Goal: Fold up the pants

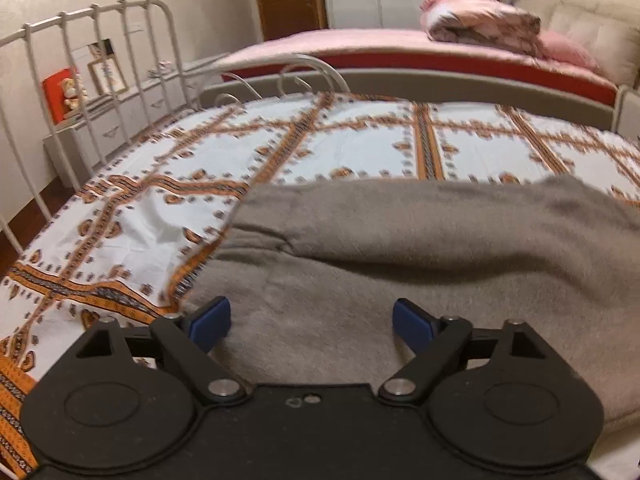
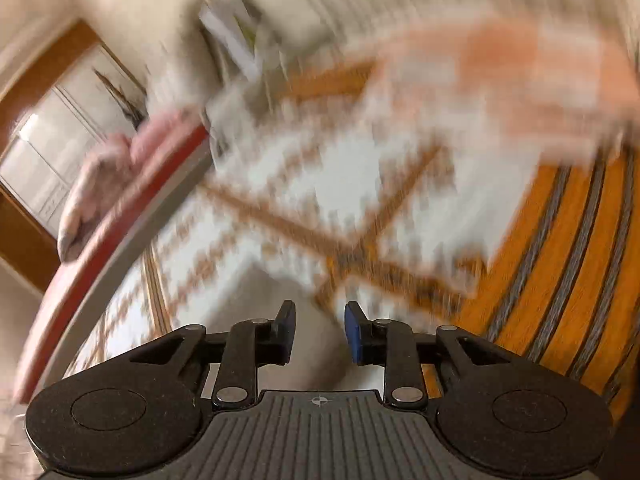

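Now left tongs (image 1: pixel 311 322) wide open over pants (image 1: pixel 420 248), right tongs (image 2: pixel 320 332) narrow, empty.

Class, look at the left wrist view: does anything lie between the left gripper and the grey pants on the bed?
Nothing visible does. The left gripper hangs with its jaws wide open directly over the grey pants, with only the fabric showing between its fingers.
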The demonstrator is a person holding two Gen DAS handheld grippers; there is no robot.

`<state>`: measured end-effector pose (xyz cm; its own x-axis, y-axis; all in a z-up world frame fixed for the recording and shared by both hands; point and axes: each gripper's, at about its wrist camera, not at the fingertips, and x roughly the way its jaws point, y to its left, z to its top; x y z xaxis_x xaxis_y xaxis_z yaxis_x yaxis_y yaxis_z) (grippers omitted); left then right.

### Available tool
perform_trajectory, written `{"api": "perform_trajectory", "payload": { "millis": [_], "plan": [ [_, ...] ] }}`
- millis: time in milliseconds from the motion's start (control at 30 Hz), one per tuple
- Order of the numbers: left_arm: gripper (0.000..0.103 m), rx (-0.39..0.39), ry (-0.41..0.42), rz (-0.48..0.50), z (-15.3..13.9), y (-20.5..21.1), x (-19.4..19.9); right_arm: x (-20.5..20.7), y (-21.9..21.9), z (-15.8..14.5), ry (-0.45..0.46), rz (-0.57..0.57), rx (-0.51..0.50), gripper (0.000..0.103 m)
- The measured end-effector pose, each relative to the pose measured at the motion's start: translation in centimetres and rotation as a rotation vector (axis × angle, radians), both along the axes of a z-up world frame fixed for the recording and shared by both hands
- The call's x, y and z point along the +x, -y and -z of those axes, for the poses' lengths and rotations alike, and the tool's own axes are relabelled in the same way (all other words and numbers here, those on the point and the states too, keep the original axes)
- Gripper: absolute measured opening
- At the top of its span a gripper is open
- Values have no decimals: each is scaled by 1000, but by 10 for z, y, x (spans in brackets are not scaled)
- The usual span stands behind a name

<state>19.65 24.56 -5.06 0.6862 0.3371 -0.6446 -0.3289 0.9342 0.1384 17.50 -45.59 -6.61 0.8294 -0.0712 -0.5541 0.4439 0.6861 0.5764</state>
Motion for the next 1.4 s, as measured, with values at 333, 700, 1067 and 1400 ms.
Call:
{"api": "perform_trajectory", "payload": {
  "millis": [333,700,1067,1400],
  "plan": [
    [78,-32,115,217,-29,69,29,43,-120,-40,56,-420,-128,37],
    [97,-35,-91,288,34,96,103,122,-226,16,-217,-748,-172,37],
    [87,-44,-21,202,-5,53,67,79,-81,-14,-26,-390,-46,37],
    [87,-79,-33,91,-7,-9,16,-2,22,-12,-103,-275,-9,37]
  ]
}}
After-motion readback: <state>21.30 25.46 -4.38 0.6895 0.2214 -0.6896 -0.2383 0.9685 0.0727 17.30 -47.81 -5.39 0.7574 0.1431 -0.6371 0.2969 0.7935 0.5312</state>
